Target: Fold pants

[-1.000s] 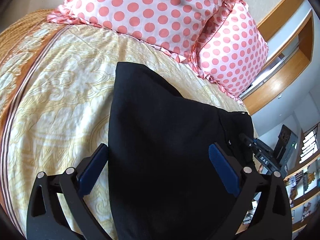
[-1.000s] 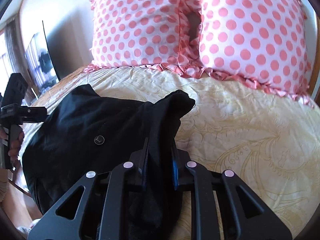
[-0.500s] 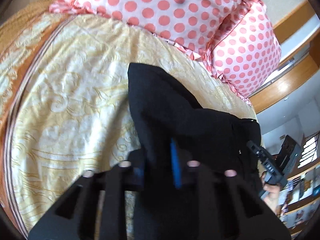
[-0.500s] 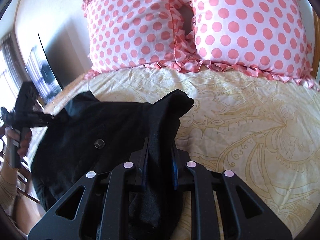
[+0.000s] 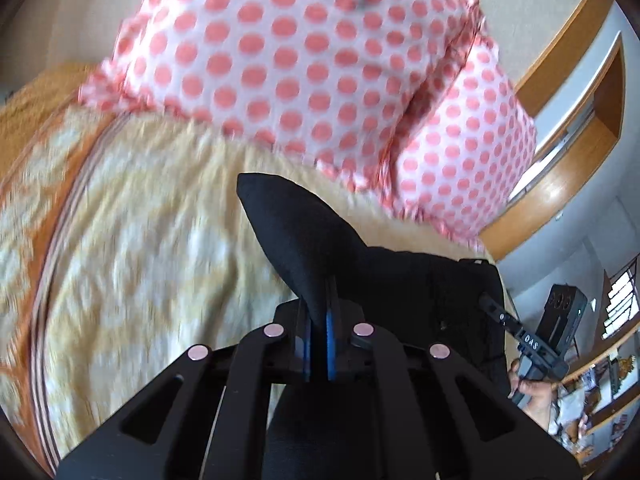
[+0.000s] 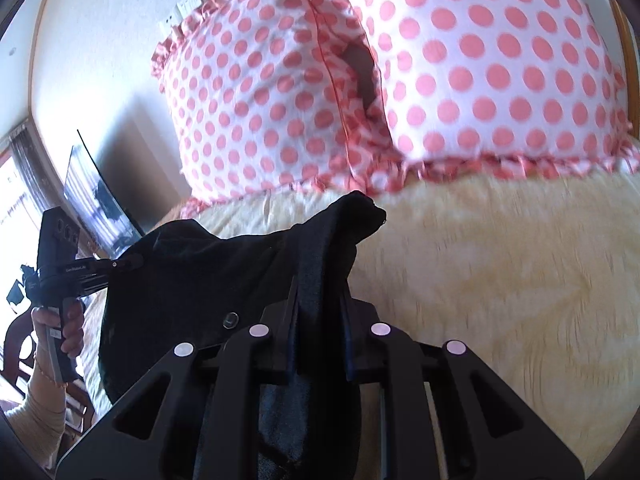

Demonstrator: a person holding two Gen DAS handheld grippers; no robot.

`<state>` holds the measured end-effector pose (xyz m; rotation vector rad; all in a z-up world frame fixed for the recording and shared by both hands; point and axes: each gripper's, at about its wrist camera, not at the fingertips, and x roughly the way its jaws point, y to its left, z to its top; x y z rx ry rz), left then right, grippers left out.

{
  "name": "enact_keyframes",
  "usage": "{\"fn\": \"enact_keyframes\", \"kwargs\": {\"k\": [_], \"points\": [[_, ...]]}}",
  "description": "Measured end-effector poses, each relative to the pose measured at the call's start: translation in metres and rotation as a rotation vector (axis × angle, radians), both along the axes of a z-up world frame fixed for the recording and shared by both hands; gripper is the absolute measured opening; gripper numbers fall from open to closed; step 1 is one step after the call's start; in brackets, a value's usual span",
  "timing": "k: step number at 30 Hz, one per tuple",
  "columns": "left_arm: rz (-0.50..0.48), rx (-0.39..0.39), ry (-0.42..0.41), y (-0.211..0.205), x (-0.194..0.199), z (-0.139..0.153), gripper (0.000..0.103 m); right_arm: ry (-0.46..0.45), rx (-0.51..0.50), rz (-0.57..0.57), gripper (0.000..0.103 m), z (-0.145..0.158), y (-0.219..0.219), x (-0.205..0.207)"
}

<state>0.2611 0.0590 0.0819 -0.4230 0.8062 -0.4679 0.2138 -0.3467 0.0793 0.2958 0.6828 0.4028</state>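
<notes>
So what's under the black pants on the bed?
Under the black fabric pants lies the yellow patterned bedspread, showing all around them. The part right beneath is covered, so anything hidden there cannot be seen.

Pants (image 5: 400, 280): lower part hidden behind the left tool (image 5: 319, 344) body in the left wrist view; in the right wrist view cut off at 6 o'clock behind the right tool (image 6: 320, 344).
Pinched cloth: extent between the blue pads (image 5: 330, 344) hidden by the pads.
Bedspread (image 5: 140, 260): pattern motion-blurred, from 8 to 10 o'clock in the left wrist view; blurred at 3 o'clock in the right wrist view.
Pillows (image 6: 440, 80): tops cut off at 12 o'clock.
Shelf items (image 5: 592, 400): too small to identify, 4 o'clock.
Person's sleeve (image 6: 36, 412): cut off at 8 o'clock.
</notes>
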Motion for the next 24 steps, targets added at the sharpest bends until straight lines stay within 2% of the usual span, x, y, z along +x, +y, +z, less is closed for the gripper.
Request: {"fn": "enact_keyframes", "kwargs": {"k": [3,5,7,9,12,13,15,17,20,21,22,23,24], "points": [[0.052,0.013,-0.045,-0.002,0.021,0.010,0.004,-0.036,0.011,-0.029,0.017,0.008,0.005,0.023],[0.087,0.052,-0.044,-0.002,0.039,0.007,0.005,-0.046,0.010,-0.062,0.017,0.007,0.007,0.042],[0.105,0.092,0.026,-0.003,0.059,-0.010,0.005,0.033,-0.020,-0.083,0.017,-0.005,0.011,0.063],[0.119,0.111,0.094,0.000,0.069,-0.027,0.006,0.134,-0.095,-0.111,0.017,-0.022,0.019,0.077],[0.133,0.162,0.130,-0.005,0.077,-0.044,0.010,0.171,-0.147,-0.136,0.018,-0.031,0.023,0.084],[0.137,0.177,0.129,-0.007,0.078,-0.046,0.013,0.176,-0.151,-0.146,0.019,-0.031,0.023,0.083],[0.151,0.228,0.114,-0.014,0.077,-0.048,0.020,0.180,-0.196,-0.169,0.029,-0.032,0.026,0.083],[0.157,0.255,0.098,-0.016,0.073,-0.045,0.024,0.177,-0.245,-0.193,0.044,-0.031,0.028,0.079],[0.174,0.249,0.032,-0.008,0.054,-0.027,0.032,0.133,-0.280,-0.266,0.048,-0.020,0.018,0.062],[0.178,0.252,-0.007,-0.006,0.045,-0.019,0.038,0.085,-0.292,-0.304,0.048,-0.009,0.013,0.049],[0.169,0.254,-0.054,-0.005,0.028,-0.007,0.049,0.049,-0.287,-0.301,0.048,-0.002,0.012,0.038],[0.147,0.241,-0.082,-0.006,0.014,0.000,0.056,0.029,-0.276,-0.269,0.048,0.004,0.015,0.028],[0.119,0.228,-0.099,-0.010,0.002,0.006,0.068,0.018,-0.271,-0.226,0.048,0.008,0.020,0.020]]}}
